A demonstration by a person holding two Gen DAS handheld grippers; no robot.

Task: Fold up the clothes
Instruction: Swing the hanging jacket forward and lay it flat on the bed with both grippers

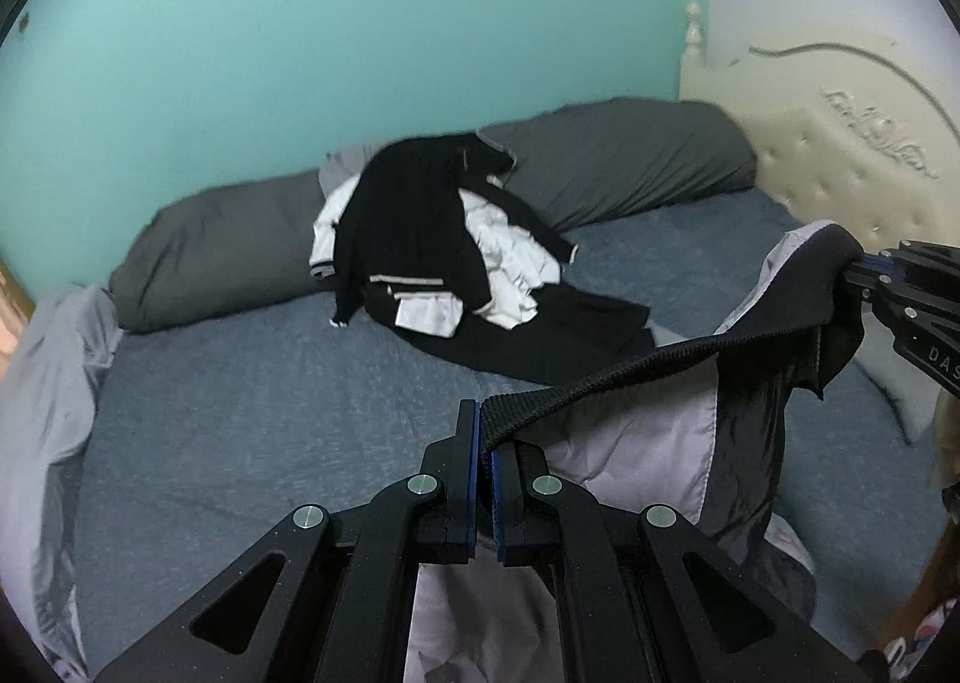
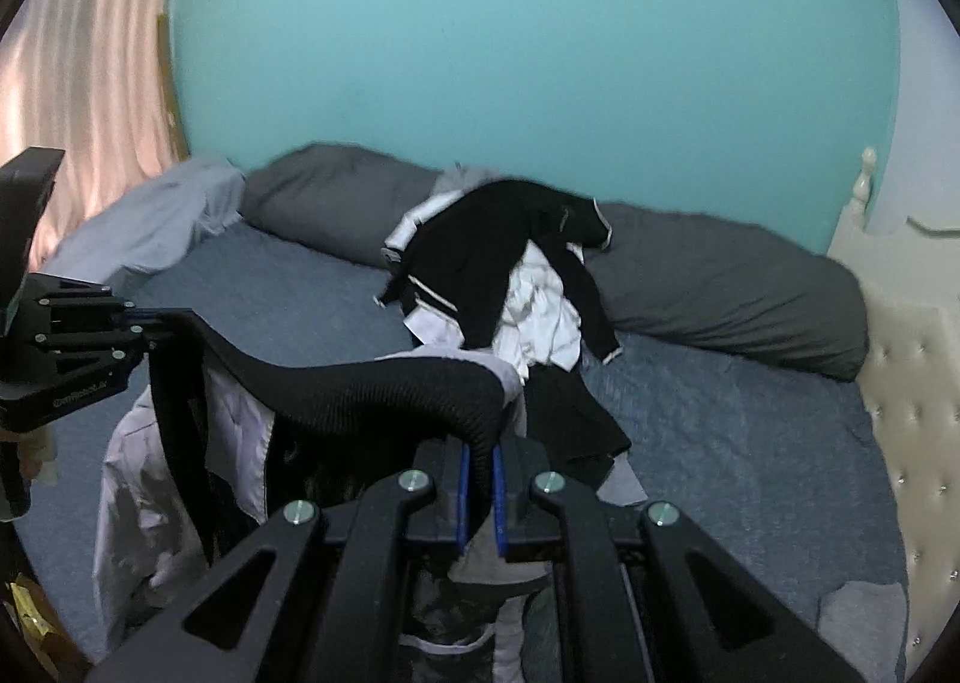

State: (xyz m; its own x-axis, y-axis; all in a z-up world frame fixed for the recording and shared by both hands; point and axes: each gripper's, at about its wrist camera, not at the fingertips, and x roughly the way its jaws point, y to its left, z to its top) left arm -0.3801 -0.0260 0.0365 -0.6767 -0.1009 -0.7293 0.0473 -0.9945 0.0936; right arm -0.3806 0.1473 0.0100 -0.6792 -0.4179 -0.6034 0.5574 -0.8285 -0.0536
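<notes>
While stretched, waistband [image 1: 606, 383] between both clamped grippers.

Your left wrist view looks forward and down along its own fingers, close above the bed [image 1: 252, 419], toward the teal wall [image 1: 360, 5], with the headboard [image 1: 840, 143] at its right edge; your right wrist view faces the same wall [image 2: 540, 41] from further right, curtain [image 2: 90, 53] at its left; both share the clothes pile [image 1: 438, 257] [image 2: 510, 287] and grey pillows [image 1: 630, 155] [image 2: 720, 287]; each sees the other gripper at its edge.

Cloth, plastic and padding, seen around the bed

Ribbed black knit waistband [image 1: 612, 383]; matt black plastic gripper [image 1: 485, 479]; nubbly blue bedspread [image 1: 252, 407]; tufted cream headboard [image 1: 840, 167] behind.
</notes>
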